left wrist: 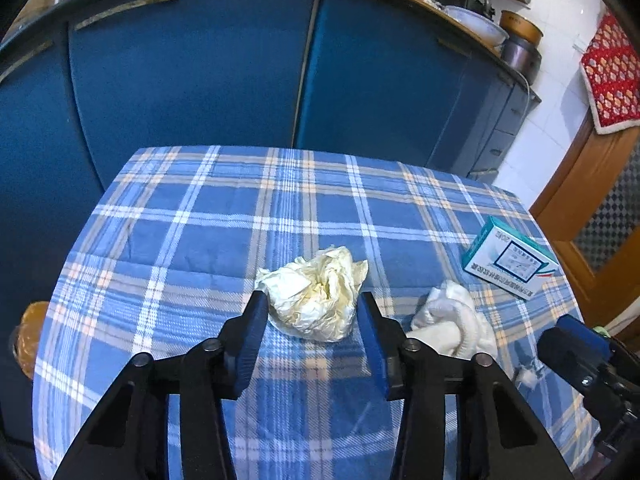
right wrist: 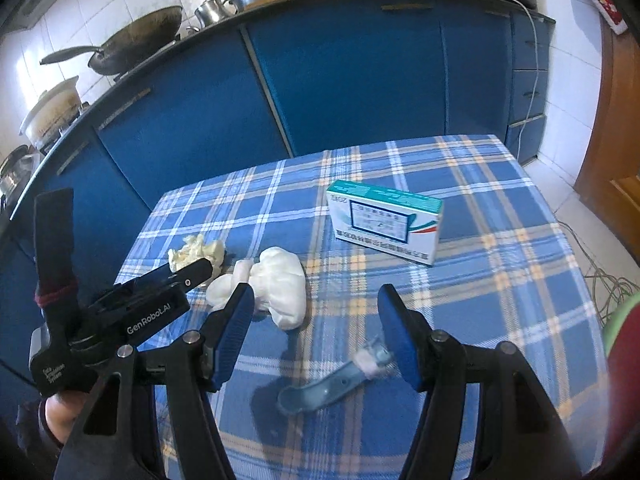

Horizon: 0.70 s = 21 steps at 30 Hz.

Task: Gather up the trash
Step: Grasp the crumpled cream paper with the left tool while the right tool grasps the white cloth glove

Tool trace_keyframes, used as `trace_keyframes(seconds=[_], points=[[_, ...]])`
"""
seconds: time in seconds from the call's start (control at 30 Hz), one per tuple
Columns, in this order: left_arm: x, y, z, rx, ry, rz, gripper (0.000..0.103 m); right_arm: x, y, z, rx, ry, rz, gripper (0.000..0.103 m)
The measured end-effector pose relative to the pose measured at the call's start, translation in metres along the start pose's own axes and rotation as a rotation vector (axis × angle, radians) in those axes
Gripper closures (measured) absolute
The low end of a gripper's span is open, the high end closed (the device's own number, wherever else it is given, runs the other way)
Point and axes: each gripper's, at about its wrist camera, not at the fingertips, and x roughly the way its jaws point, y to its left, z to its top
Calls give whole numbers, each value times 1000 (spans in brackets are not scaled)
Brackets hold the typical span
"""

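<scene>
My left hand-held gripper [left wrist: 312, 304] brackets the crumpled yellowish wrapper [left wrist: 316, 294] on the worktop [left wrist: 200, 240], pads seemingly touching, grip uncertain; my right hand-held gripper [right wrist: 316, 300] hovers released above a blue plastic scoop [right wrist: 320, 388].

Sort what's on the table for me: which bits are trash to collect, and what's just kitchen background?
Trash on the table:
- yellowish crumpled wrapper, between the left gripper fingers
- white crumpled tissue
- blue plastic piece, by the right gripper
- small carton, possibly trash

Background:
- wok
- metal pots
- blue cabinets
</scene>
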Motion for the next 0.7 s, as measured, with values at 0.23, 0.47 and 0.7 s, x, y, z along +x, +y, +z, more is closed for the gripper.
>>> trace_keyframes(seconds=[0.23, 0.47, 0.7], points=[[0, 4, -1, -5, -22, -14, 66, 23, 7, 1, -14, 39, 6, 37], [-14, 8, 2, -19, -50, -28, 72, 40, 18, 0, -39, 72, 34, 37], [-25, 14, 2, -45, -57, -26, 73, 60, 27, -3, -51, 139, 93, 50]])
